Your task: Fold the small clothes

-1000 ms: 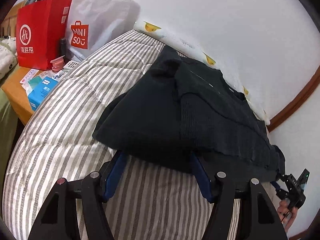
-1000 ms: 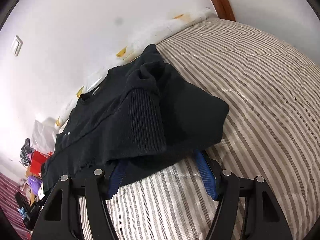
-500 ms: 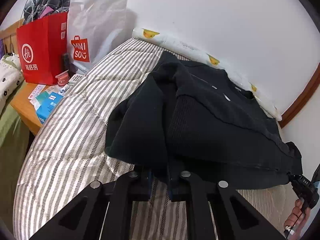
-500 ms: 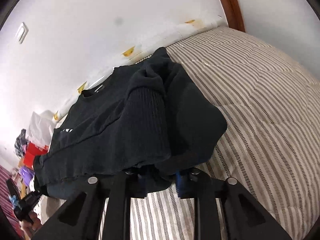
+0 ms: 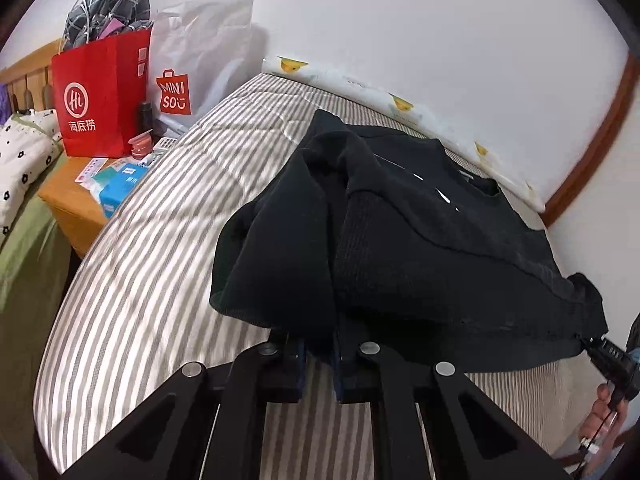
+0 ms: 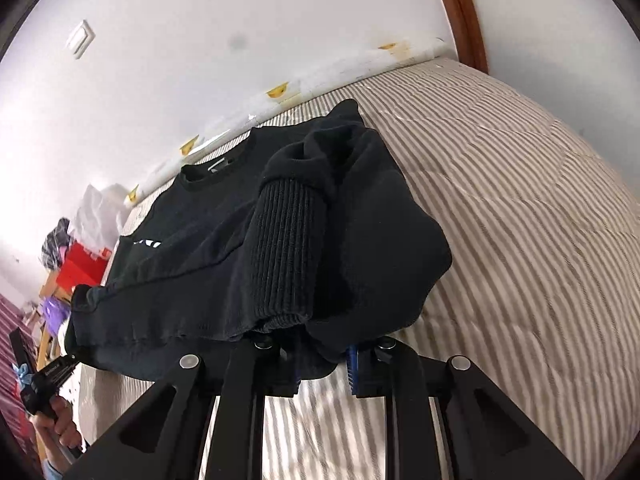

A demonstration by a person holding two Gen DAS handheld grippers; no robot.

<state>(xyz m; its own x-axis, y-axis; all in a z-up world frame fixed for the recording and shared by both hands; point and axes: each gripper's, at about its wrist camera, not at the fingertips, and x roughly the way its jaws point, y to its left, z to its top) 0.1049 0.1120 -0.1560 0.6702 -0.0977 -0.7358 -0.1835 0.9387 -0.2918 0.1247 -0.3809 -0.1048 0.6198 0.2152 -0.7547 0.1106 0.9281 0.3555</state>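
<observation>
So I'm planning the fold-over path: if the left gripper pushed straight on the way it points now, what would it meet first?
The left gripper is shut on the near hem of the black sweater, so it would push straight into the sweater's folded sleeve, with the striped bedcover underneath.

Striped bed against white wall, brown wood trim in the corner. Wooden nightstand beside bed with red bag and white bag. Wall switch. Even, soft light.
</observation>
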